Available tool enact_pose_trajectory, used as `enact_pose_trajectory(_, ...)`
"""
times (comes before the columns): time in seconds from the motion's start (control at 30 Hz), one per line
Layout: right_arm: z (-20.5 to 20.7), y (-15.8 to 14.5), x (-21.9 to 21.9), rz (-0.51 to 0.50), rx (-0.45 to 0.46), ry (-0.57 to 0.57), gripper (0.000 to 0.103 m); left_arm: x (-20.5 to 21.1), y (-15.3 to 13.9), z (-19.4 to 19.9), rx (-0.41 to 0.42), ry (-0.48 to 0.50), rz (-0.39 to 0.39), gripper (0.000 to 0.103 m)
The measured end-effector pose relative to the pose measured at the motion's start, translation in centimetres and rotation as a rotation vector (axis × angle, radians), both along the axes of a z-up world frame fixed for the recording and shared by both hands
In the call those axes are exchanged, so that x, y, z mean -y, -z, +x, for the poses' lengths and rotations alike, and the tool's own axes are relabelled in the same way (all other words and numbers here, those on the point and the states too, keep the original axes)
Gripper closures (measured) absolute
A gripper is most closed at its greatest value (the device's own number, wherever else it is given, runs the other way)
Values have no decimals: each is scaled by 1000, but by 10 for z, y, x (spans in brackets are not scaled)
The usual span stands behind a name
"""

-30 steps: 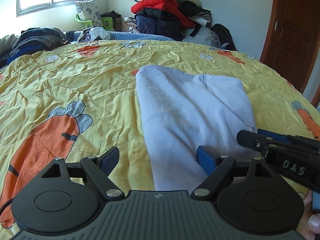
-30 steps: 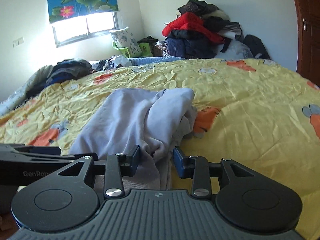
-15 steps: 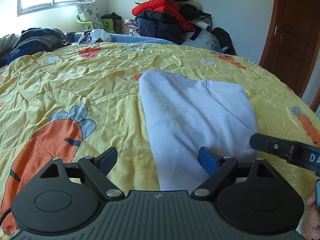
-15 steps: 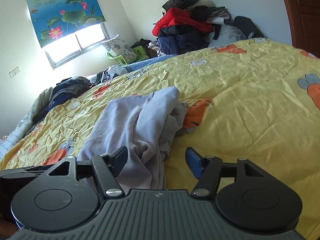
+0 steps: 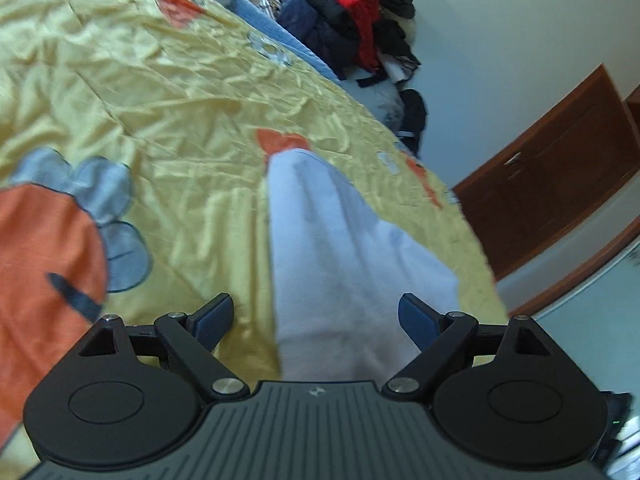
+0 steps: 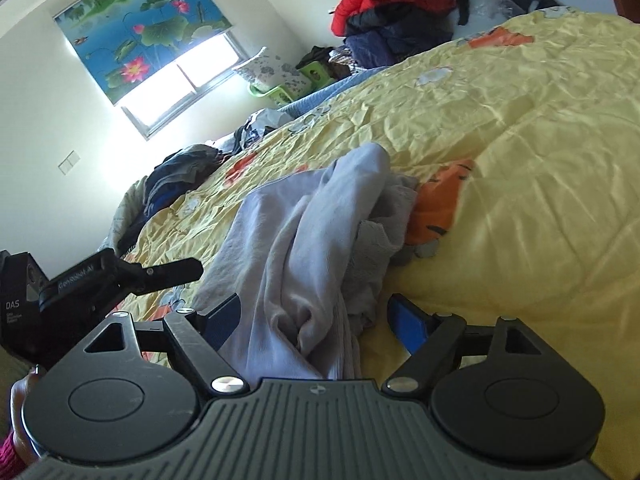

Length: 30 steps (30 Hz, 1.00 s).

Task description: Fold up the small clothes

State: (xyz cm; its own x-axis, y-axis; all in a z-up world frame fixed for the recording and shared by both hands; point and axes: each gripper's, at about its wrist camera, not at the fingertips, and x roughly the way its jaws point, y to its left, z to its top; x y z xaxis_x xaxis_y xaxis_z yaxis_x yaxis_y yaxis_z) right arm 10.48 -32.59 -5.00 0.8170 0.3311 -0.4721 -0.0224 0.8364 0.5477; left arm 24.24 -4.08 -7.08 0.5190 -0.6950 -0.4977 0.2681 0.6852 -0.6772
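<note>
Nearest in the right wrist view, the right gripper [image 6: 314, 318] has its blue-padded fingers [image 6: 406, 326] spread wide; they have just been opening, and the bunched near end of the pale lilac garment [image 6: 304, 240] lies between them with neither pad pressing on it. To its left the left gripper [image 6: 132, 270] reaches in over the bed, tilted, with part of a person's hand [image 6: 20, 400] and a dark red sleeve cuff below it at the frame edge. In the left wrist view, which is rolled and motion-blurred, the left gripper [image 5: 316, 318] also has its fingers [image 5: 214, 316] spread, with the smooth near end of the garment [image 5: 340, 264] lying between them, untouched as far as the blur allows.

The garment rests on the yellow bedspread [image 6: 540, 160], which is printed with orange carrots. Its long axis runs away from both grippers toward the far side of the bed. The left half lies flat; the right half is rumpled into folds, with a grey inner layer showing at its edge.

Farther off, a heap of dark clothes [image 6: 180, 172] sits at the bed's far left. Beyond the bed a pile of red and navy jackets [image 6: 392, 4] leans against the wall, a green basket [image 6: 288, 88] stands below the window with a lotus-print blind [image 6: 136, 28], and a brown wooden door [image 5: 560, 168] is at the right.
</note>
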Motion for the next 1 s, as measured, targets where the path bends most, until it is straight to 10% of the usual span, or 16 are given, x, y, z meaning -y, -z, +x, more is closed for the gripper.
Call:
enact_pose_trajectory(0.33, 43, 6, 4, 47, 7, -38, 54, 30, 8, 7, 82, 88, -31, 17)
enact_pose_trajectory(0.4, 42, 8, 6, 56, 8, -29, 59, 32, 9, 5, 89, 82, 17, 60)
enact_pose_trajectory(0.5, 39, 11, 9, 85, 8, -1, 65, 24, 16, 8, 56, 52, 3, 78)
enact_pose_trajectory(1.0, 38, -22, -22, 109, 94, 2, 71, -4, -51, -13, 277, -29, 120, 84)
